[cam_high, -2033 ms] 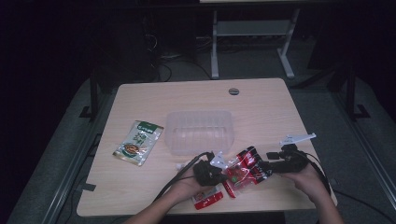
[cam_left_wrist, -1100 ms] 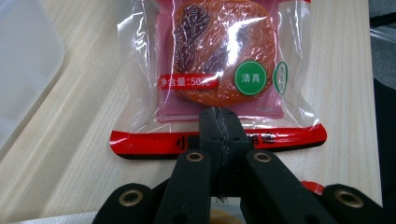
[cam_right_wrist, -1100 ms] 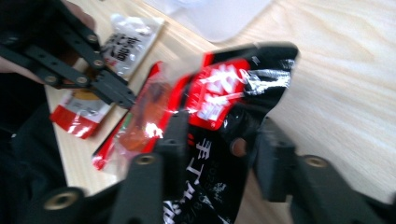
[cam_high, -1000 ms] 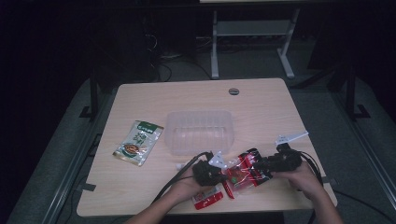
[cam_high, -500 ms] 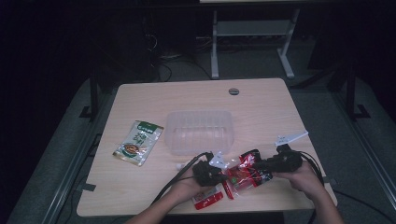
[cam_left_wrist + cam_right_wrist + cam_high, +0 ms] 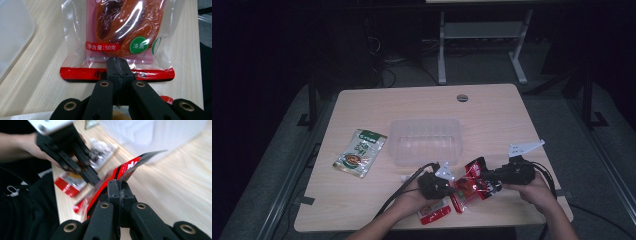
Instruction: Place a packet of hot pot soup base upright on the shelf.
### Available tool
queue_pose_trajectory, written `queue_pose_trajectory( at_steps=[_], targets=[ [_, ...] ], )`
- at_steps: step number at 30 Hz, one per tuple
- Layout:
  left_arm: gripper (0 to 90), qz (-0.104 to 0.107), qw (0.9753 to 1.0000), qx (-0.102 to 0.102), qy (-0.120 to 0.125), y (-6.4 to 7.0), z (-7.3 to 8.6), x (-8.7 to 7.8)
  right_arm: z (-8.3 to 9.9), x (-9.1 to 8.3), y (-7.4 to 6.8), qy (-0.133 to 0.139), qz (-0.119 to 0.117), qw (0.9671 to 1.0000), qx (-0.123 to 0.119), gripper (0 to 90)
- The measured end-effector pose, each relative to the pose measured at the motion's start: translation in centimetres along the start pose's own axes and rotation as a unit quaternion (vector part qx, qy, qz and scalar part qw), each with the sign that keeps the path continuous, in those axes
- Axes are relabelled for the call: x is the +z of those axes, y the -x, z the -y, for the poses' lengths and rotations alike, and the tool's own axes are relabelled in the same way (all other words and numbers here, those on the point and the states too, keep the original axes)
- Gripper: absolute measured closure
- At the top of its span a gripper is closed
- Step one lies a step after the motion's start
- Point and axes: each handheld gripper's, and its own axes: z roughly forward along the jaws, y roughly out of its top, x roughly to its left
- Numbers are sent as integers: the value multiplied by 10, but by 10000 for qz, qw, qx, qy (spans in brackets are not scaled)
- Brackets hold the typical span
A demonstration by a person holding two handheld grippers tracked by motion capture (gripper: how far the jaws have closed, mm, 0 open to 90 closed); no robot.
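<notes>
The left hand-held gripper (image 6: 117, 68) is clamped tight on the red bottom seal of a clear vacuum-packed snack pouch (image 6: 120, 32), and the right hand-held gripper (image 6: 120, 191) is pinched shut on the opposite end of that same pouch (image 6: 472, 182), so it's held stretched between the two just above the tabletop (image 6: 422, 102), near the front edge. A clear plastic container (image 6: 426, 141) is sat just behind, and another red packet (image 6: 434, 210) lies under the left hand. Risk-wise: both grips are only on thin slick film, so if it's pulled unevenly the seal could be slipped out of one set of jaws, or the pouch could be torn and dropped short of the container. The green sachet (image 6: 360, 153) is well out of the way.
</notes>
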Motion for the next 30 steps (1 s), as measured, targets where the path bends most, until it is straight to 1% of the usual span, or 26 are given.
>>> queue_pose_trajectory(
  at_steps=[1,2,3,4,5,6,10,11,13,14,15,17,18,19,20,21,22,25,27,30],
  targets=[
    [900,22,10000,-41,-4,0,0,0,-1,0,-1,51,-63,10000,12,900],
    [900,22,10000,-41,-4,0,0,0,-1,0,-1,51,-63,10000,12,900],
    [899,13,10000,-64,-31,-2,0,0,-4,0,-5,221,-217,9995,1,900],
    [899,13,10000,-64,-31,-2,0,0,-4,0,-5,221,-217,9995,1,900],
    [899,-7,10000,-58,-38,-3,-1,-1,-5,-1,-5,316,-258,9992,-33,900],
    [899,-29,10000,-40,-31,-3,-1,-1,-8,-3,-8,498,-389,9980,7,900],
    [898,-12,9999,-89,57,-3,-2,-4,-12,-5,-13,625,-444,9970,-37,900],
    [897,-20,10000,-35,67,-4,-3,-6,-13,-6,-14,637,-451,9969,-58,900],
    [859,31,9999,-22,146,-4,-4,-14,-15,-7,-17,716,-497,9961,-97,900],
    [845,31,9999,-22,146,-4,-4,-14,-15,-7,-17,716,-497,9961,-97,900],
    [827,77,9997,-96,211,-2,-5,-21,-17,-8,-21,775,-486,9957,-147,900],
    [805,134,9996,-88,249,-1,-4,-30,-20,-9,-25,781,-458,9957,-203,900],
    [785,134,9996,-88,249,-1,-4,-30,-20,-9,-25,781,-458,9957,-203,900],
    [762,182,9994,-78,271,-1,-3,-39,-22,-9,-28,842,-475,9949,-280,900],
    [733,182,9994,-78,271,-1,-3,-39,-22,-9,-28,842,-475,9949,-280,900],
    [699,212,9994,-61,278,0,-1,-48,-24,-11,-30,917,-468,9942,-320,900],
    [678,200,9995,-35,260,-1,1,-53,-25,-12,-30,929,-471,9941,-309,900],
    [616,209,9992,-94,332,-3,8,-67,-28,-13,-32,973,-463,9937,-308,900],
    [568,175,9990,-131,392,-5,14,-77,-30,-13,-33,968,-475,9937,-298,900],
    [511,78,9986,-142,506,-7,26,-91,-33,-11,-36,984,-403,9938,-321,900]
  ],
)
